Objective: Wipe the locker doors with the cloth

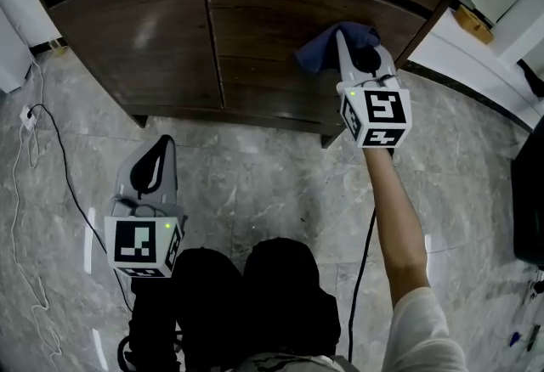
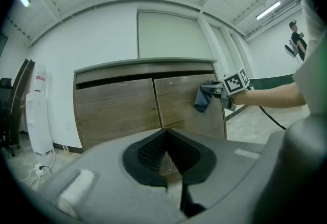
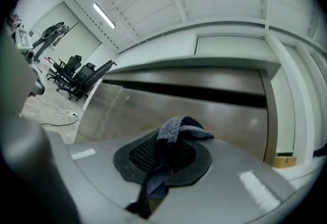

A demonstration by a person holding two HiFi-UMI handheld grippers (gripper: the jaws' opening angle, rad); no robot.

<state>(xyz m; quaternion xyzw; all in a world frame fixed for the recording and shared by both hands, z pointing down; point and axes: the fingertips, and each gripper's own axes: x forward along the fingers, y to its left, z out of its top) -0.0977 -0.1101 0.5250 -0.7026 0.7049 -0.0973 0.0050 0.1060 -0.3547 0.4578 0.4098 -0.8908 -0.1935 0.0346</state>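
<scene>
A low dark wooden locker with two doors stands ahead; its left door (image 1: 140,35) and right door (image 1: 272,47) are both closed. My right gripper (image 1: 344,43) is shut on a blue cloth (image 1: 327,47), which it holds against the upper part of the right door. The cloth (image 3: 176,131) bunches out between the jaws, and it also shows from the side (image 2: 203,97). My left gripper (image 1: 153,166) hangs back over the floor, well short of the locker, its jaws shut with nothing between them (image 2: 166,159).
Grey stone floor (image 1: 255,183) lies in front of the locker. A white cable (image 1: 34,192) trails along the left. The right gripper's black cord (image 1: 361,268) hangs beside the arm. A white appliance (image 2: 38,110) stands left of the locker, near a wall.
</scene>
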